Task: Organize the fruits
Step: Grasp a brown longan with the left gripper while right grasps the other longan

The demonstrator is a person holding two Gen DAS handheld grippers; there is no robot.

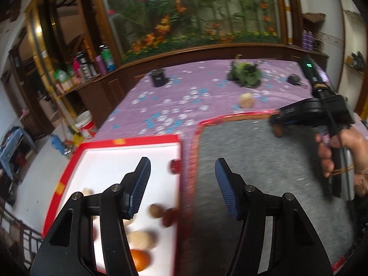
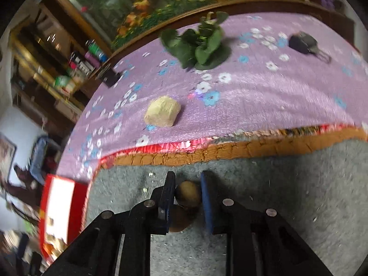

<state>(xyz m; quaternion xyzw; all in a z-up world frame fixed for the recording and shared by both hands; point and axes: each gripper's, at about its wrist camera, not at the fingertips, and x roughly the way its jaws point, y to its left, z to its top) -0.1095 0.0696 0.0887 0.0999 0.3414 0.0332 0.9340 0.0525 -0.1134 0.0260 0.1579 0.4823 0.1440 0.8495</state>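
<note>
My left gripper (image 1: 182, 168) is open and empty, above the edge between the red-rimmed white tray (image 1: 119, 141) and the grey mat (image 1: 253, 161). The tray holds several fruits: an orange (image 1: 140, 258), a pale round fruit (image 1: 142, 239), a brown one (image 1: 155, 210) and dark red ones (image 1: 176, 165). My right gripper (image 2: 187, 188) is shut on a brown kiwi-like fruit (image 2: 187, 194) over the grey mat (image 2: 276, 184); it also shows in the left wrist view (image 1: 278, 130). A pale yellow fruit (image 2: 162, 111) lies on the purple cloth.
A green leafy bunch (image 2: 197, 43), a small black device (image 2: 302, 42) and a black box (image 1: 158, 77) lie on the purple flowered cloth (image 2: 253, 92). A wooden cabinet with bottles stands at the left. A second brown fruit (image 2: 178, 218) lies under the right gripper.
</note>
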